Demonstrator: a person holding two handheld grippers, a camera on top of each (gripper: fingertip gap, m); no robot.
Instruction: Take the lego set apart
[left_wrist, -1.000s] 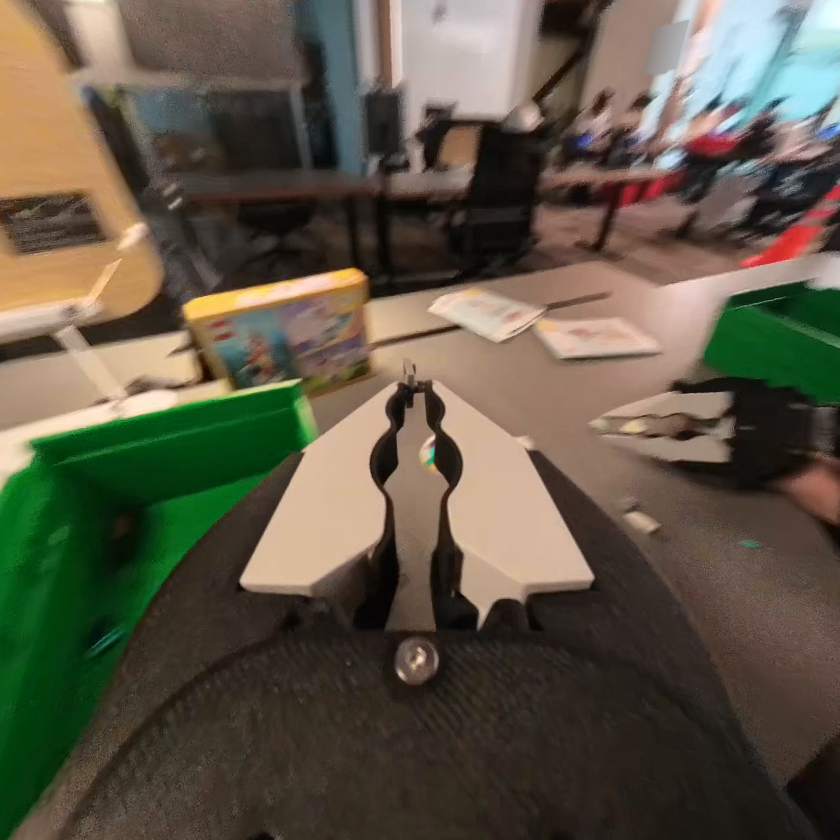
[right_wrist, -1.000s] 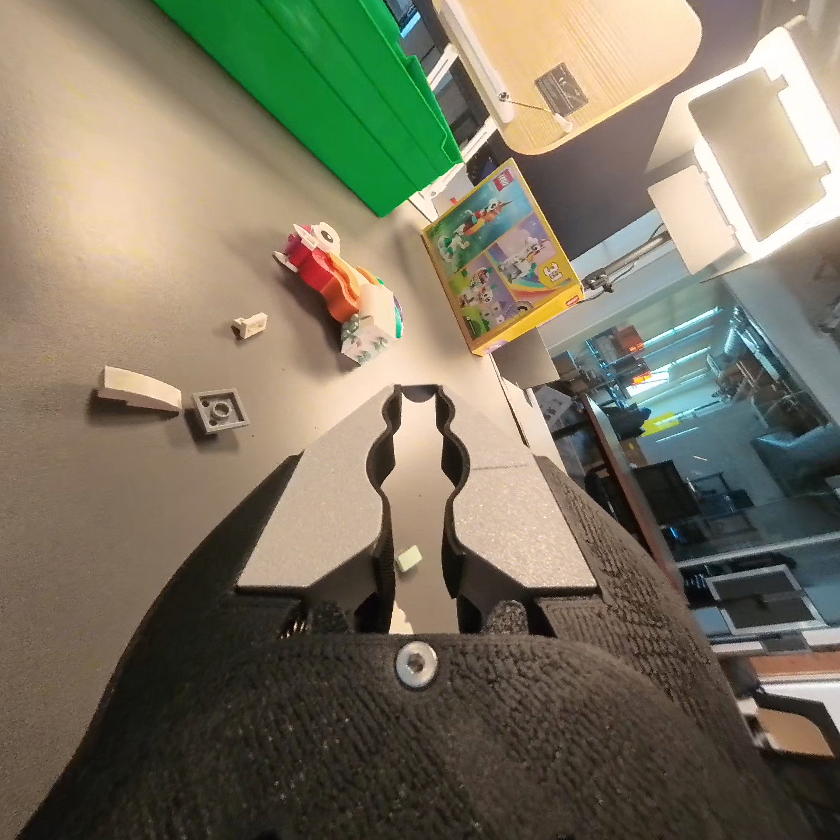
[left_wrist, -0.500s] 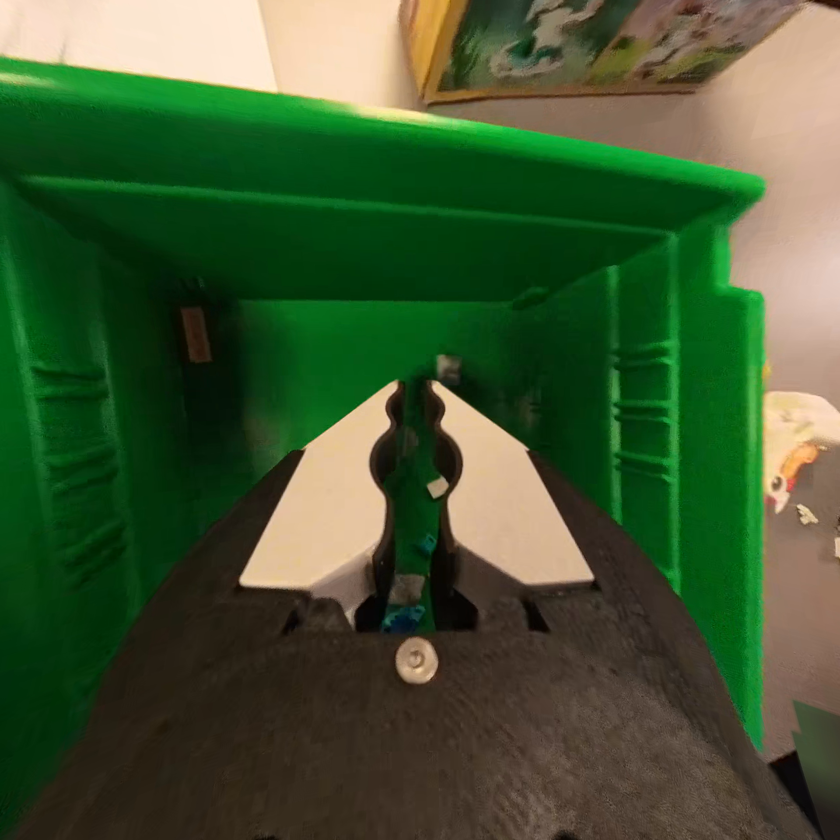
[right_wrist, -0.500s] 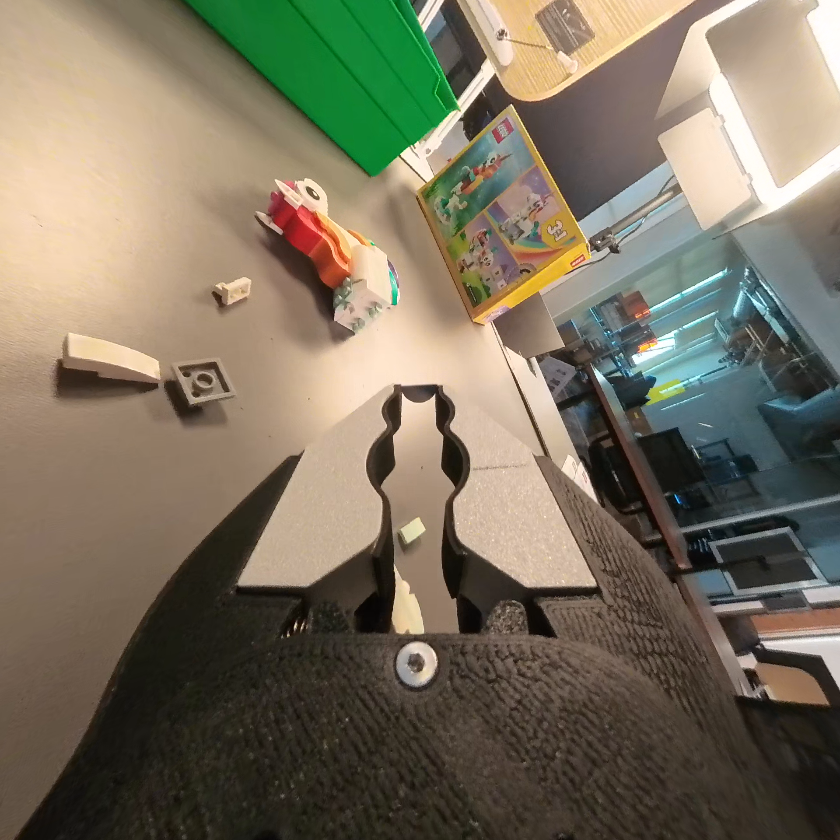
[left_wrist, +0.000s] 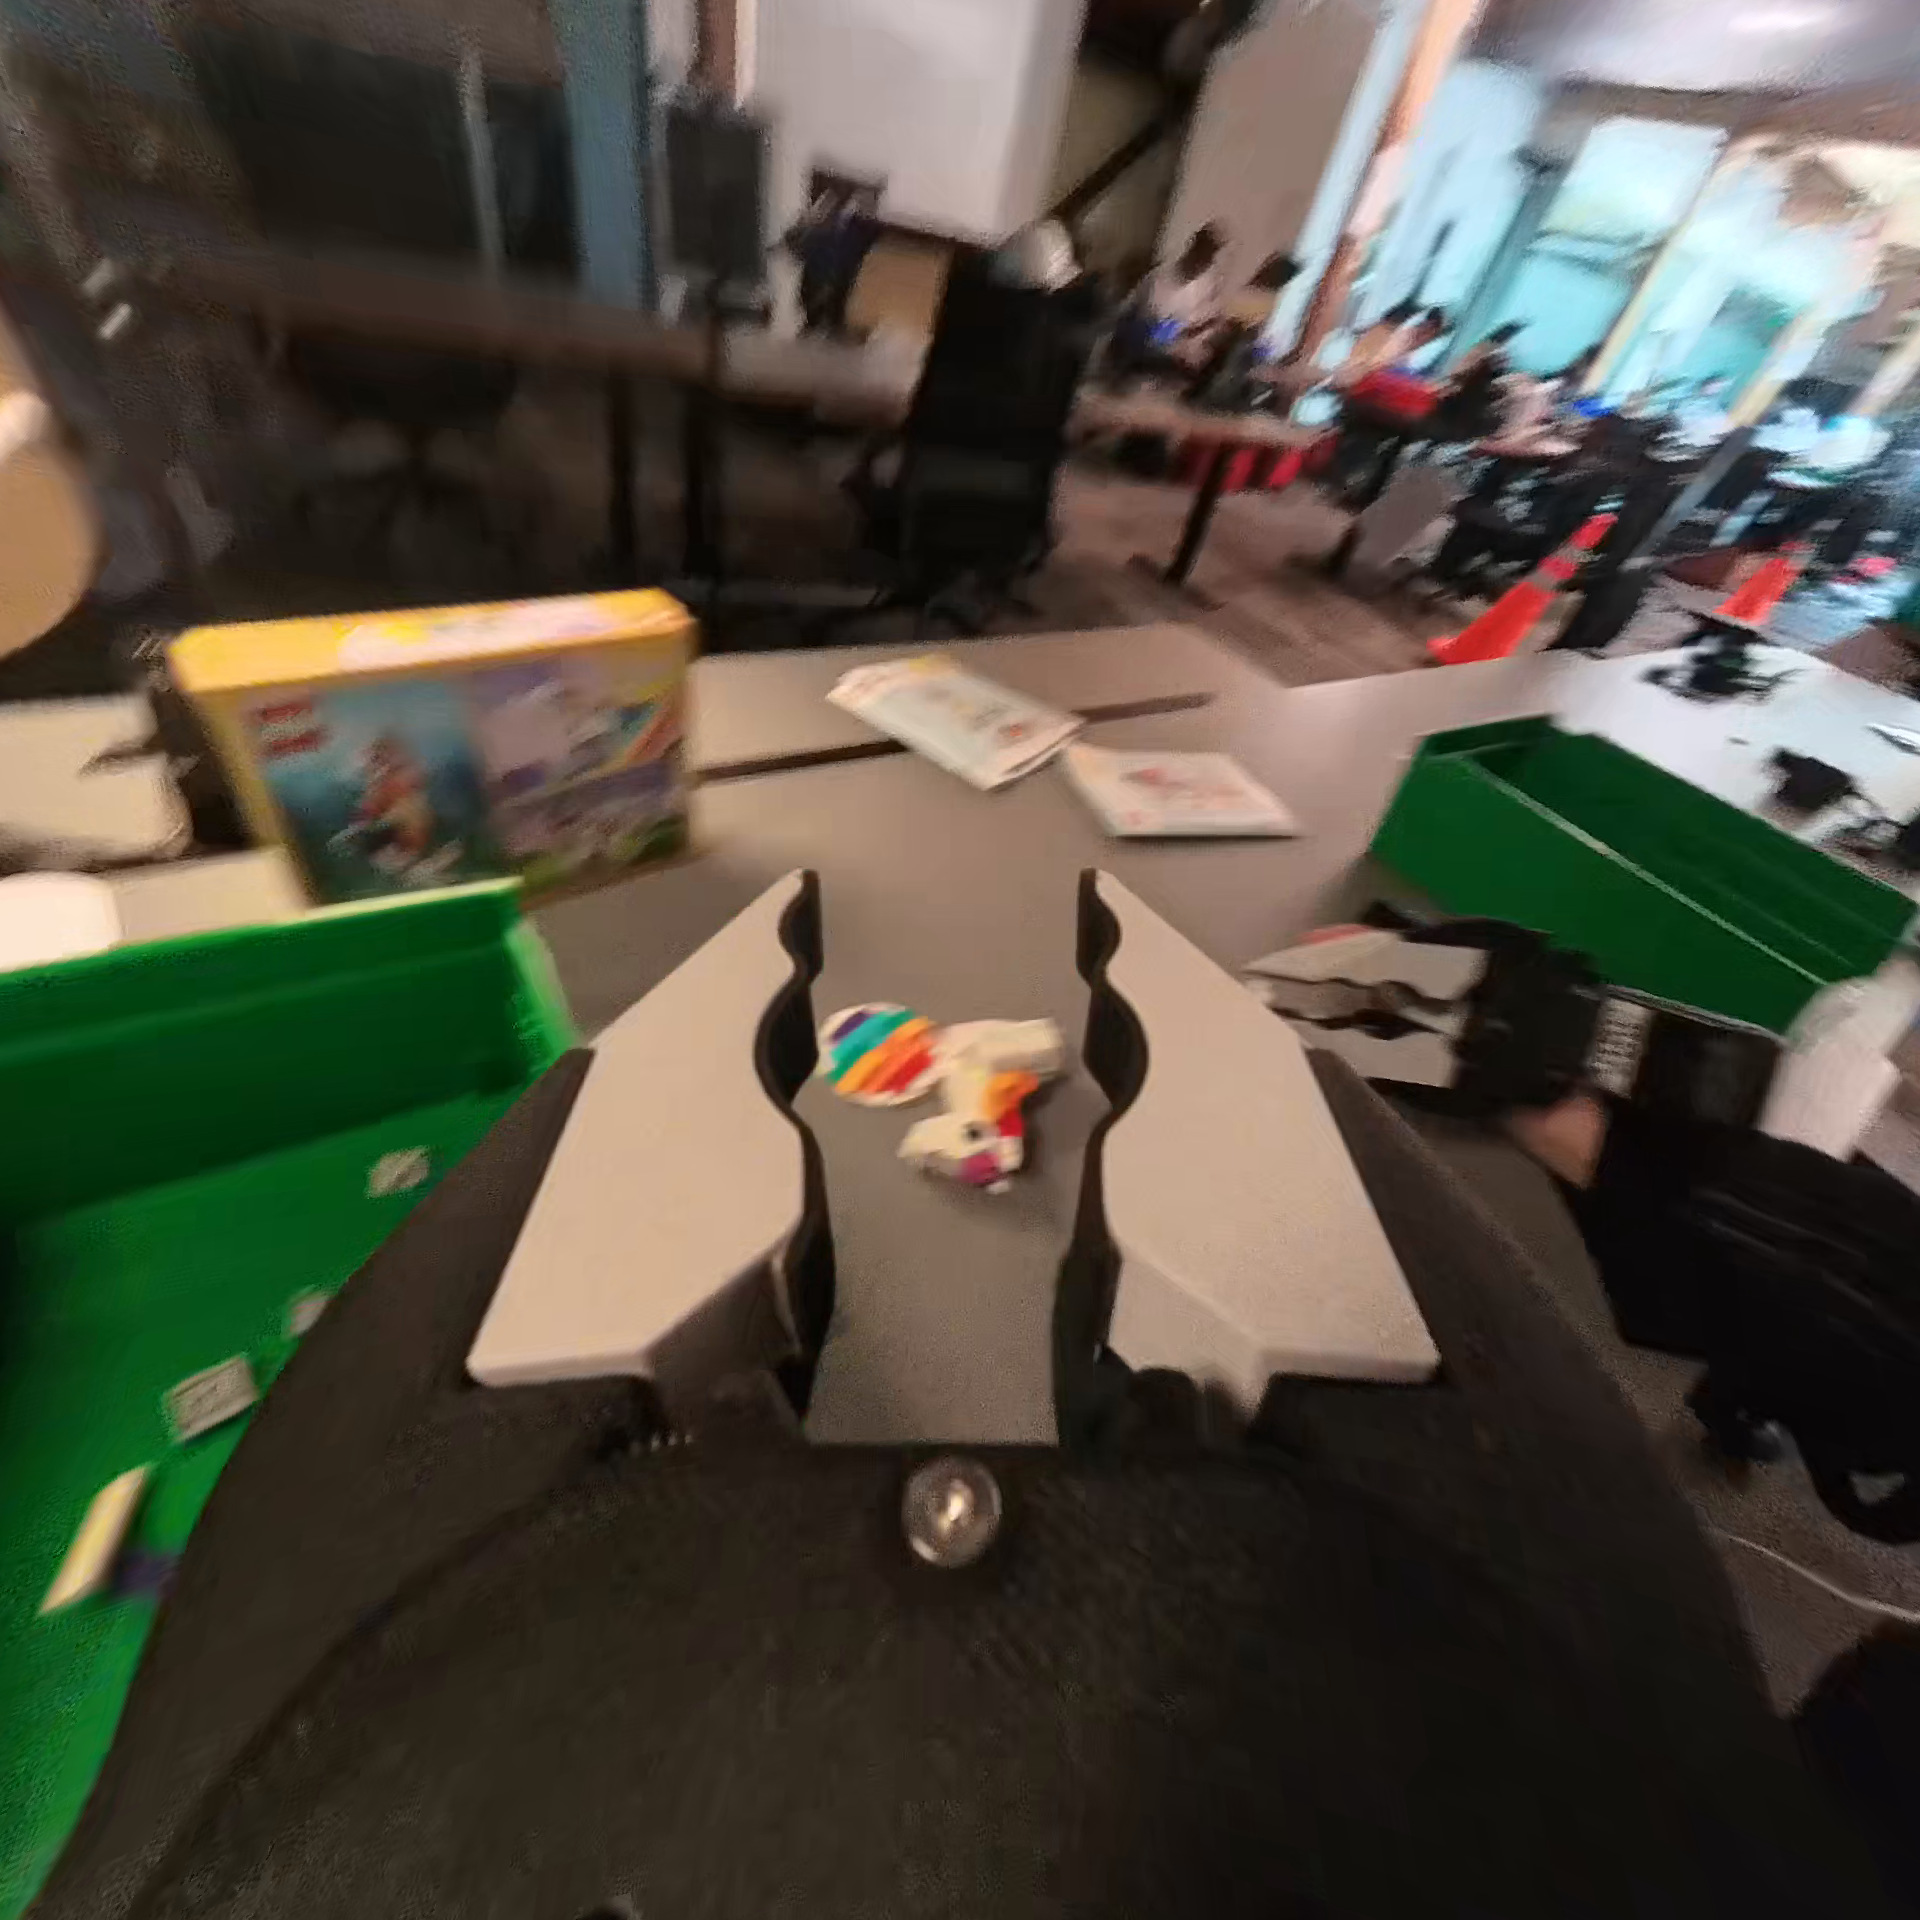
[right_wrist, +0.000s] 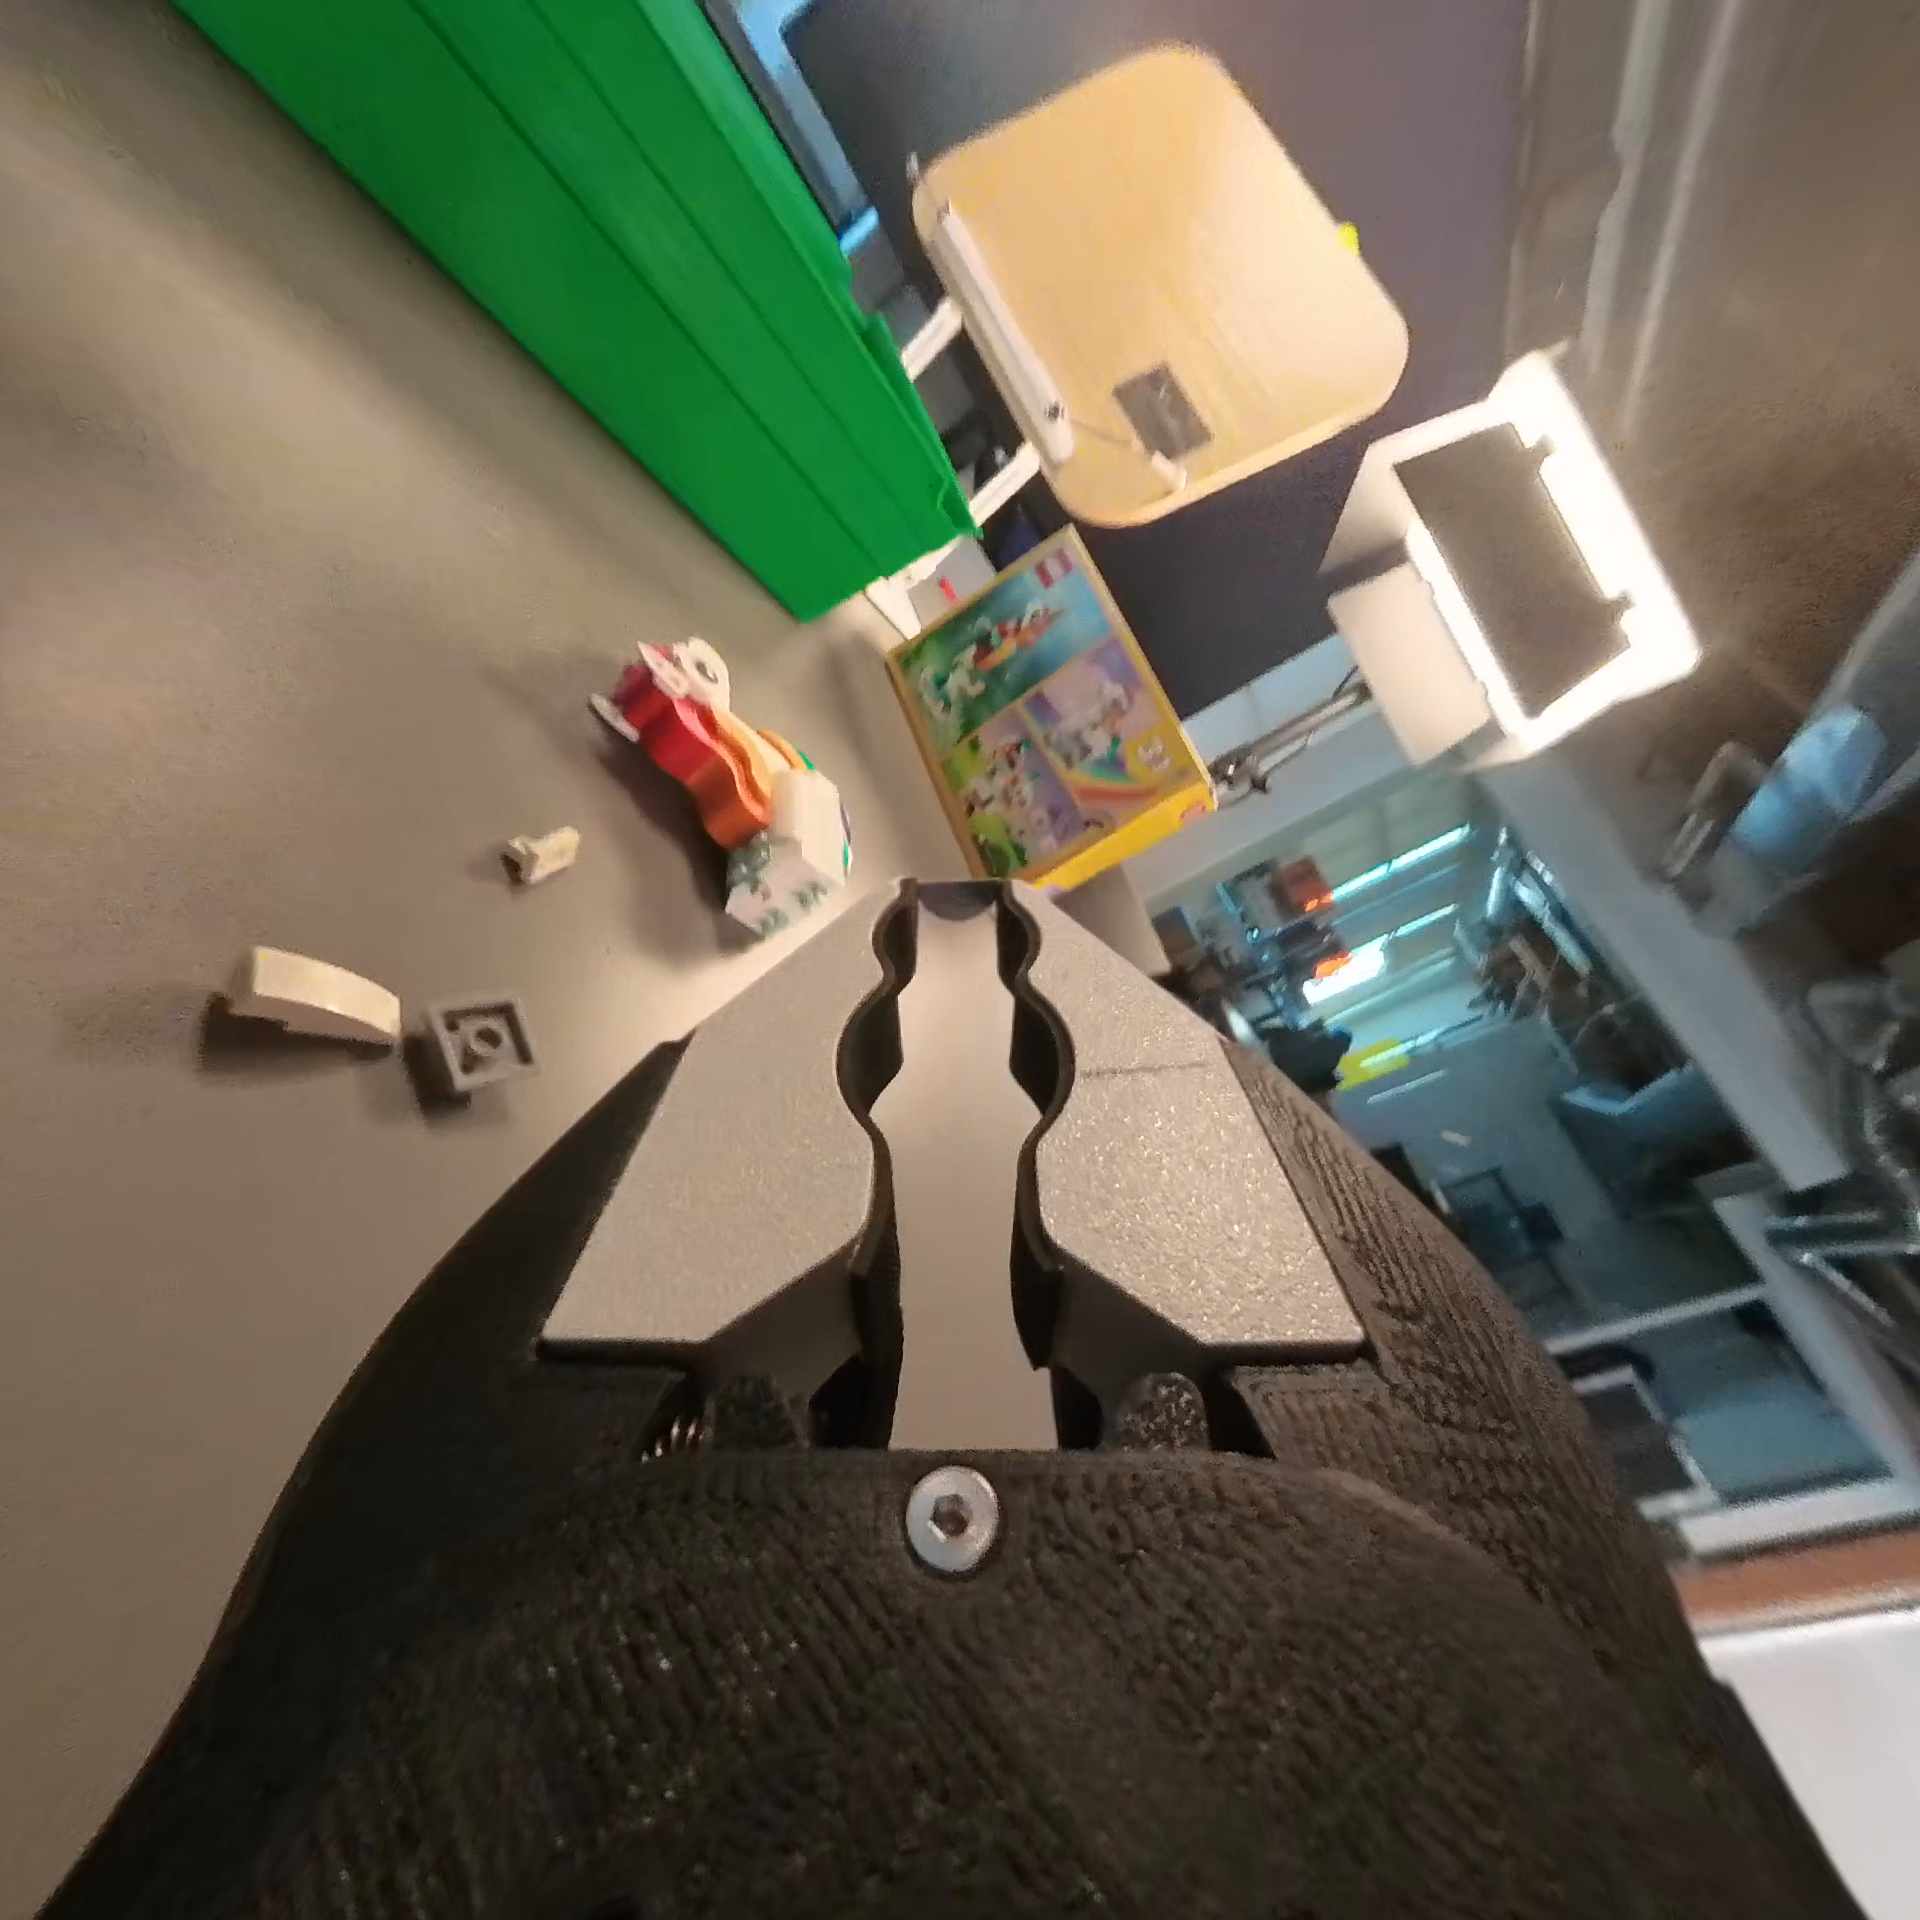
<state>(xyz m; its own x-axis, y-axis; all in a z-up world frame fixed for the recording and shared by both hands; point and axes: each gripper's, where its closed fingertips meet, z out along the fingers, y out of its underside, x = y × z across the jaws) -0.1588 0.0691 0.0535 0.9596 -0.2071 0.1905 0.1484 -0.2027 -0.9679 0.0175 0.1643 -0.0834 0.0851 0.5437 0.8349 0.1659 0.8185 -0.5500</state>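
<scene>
The lego model (left_wrist: 940, 1086), a white unicorn with a rainbow disc, lies on the dark table and shows between my left fingers; it is blurred. My left gripper (left_wrist: 945, 888) is open wide and empty, held above and short of the model. In the right wrist view the model (right_wrist: 727, 769) lies ahead to the left. My right gripper (right_wrist: 954, 891) is slightly open with nothing between its jaws, and it also shows in the left wrist view (left_wrist: 1262, 987), to the right of the model. A white curved piece (right_wrist: 312, 997), a grey square plate (right_wrist: 473, 1044) and a small white piece (right_wrist: 540, 854) lie loose.
A green bin (left_wrist: 260, 1029) at my left holds several loose pieces. A second green bin (left_wrist: 1642, 873) stands at the right. The yellow lego box (left_wrist: 457, 748) and two booklets (left_wrist: 956, 717) lie behind the model. The left bin (right_wrist: 582, 270) and the box (right_wrist: 1039, 727) also show in the right wrist view. The tips of one gripper are about 25 centimetres away from the tips of the other. To the grey square plate (right_wrist: 473, 1044): right tips about 8 centimetres, left tips about 30 centimetres.
My left gripper was shut on a tiny piece, dipped into the left green bin, then swung back out toward the model, now open and empty. My right gripper shifted slightly.
</scene>
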